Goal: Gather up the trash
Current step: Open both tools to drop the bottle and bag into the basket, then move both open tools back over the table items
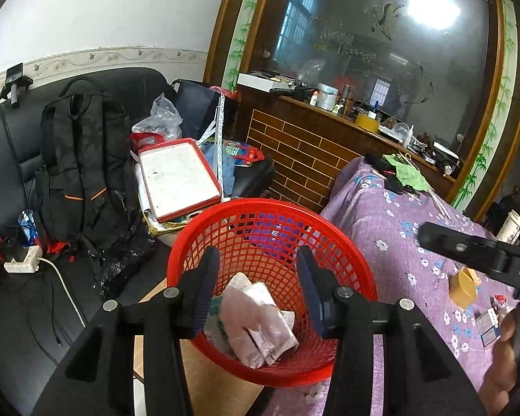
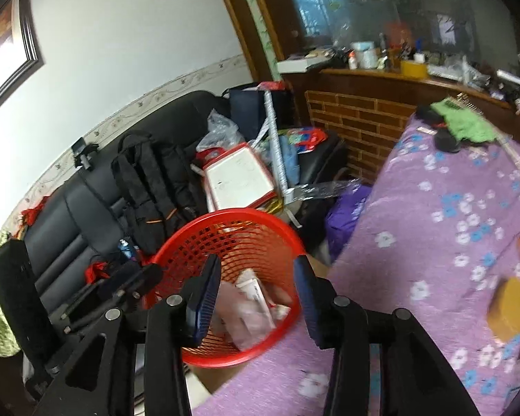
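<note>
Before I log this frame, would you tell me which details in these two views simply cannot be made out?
- Print on the wrappers in the red basket: left wrist view, too small; right wrist view, blurred.
- Basket floor: covered by the wrappers and the left gripper.
- Yellow box on the purple cloth: smeared in the right wrist view.
- Small packet: left wrist view, partly behind a hand.

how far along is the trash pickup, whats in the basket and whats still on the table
Done: crumpled wrappers already lie in the red basket. In hand: nothing; the left gripper and right gripper both stand open and empty above it. Left: a yellow box and a small blue-and-white pack on the purple tablecloth.
</note>
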